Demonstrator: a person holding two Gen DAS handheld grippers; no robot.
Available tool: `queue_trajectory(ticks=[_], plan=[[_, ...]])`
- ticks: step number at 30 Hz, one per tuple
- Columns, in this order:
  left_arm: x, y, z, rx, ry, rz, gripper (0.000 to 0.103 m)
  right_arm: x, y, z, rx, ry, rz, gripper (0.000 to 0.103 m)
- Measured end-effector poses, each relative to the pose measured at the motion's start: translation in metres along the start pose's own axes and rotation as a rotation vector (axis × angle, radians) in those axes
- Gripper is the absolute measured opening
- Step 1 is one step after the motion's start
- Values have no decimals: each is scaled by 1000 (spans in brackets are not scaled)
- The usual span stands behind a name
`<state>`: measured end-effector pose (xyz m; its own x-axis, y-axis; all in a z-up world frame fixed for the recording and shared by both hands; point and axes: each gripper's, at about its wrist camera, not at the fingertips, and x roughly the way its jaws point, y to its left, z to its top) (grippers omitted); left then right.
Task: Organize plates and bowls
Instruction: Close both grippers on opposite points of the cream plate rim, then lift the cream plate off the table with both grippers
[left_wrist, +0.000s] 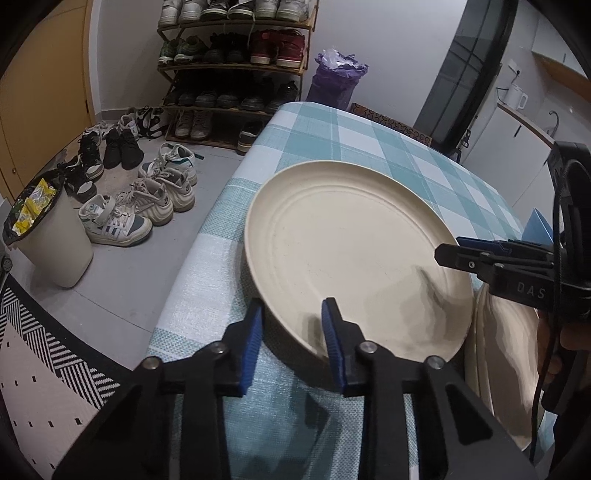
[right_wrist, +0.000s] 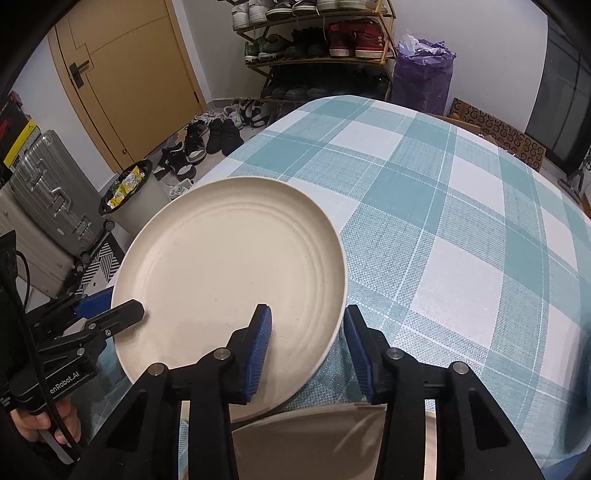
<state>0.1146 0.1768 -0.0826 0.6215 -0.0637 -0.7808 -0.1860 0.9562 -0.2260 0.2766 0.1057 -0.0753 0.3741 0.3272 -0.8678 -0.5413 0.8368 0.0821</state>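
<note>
Plate (left_wrist: 351, 258), cream and ridged, sits tilted above the checked tabletop (right_wrist: 461, 221), its rim caught between both tools. Left gripper (left_wrist: 293, 343) straddles the near-left rim with jaws spread, one pad under, one over. Right gripper (right_wrist: 308, 347) likewise brackets the opposite rim, jaws apart. Only the left view shows a second plate (left_wrist: 506, 369) lying beneath the right tool; the right view alone shows a suitcase (right_wrist: 51, 199).
</note>
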Motion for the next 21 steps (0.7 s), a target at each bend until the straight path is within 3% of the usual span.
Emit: queue_trajectory(ticks=[8,21], plan=[[-2,-2,-1,15,-12,23,28,0,-3,0,0,-9,-31,28],[-11,1,0,8,-38,33,26,-6,0,1,-3,-44,-34,25]])
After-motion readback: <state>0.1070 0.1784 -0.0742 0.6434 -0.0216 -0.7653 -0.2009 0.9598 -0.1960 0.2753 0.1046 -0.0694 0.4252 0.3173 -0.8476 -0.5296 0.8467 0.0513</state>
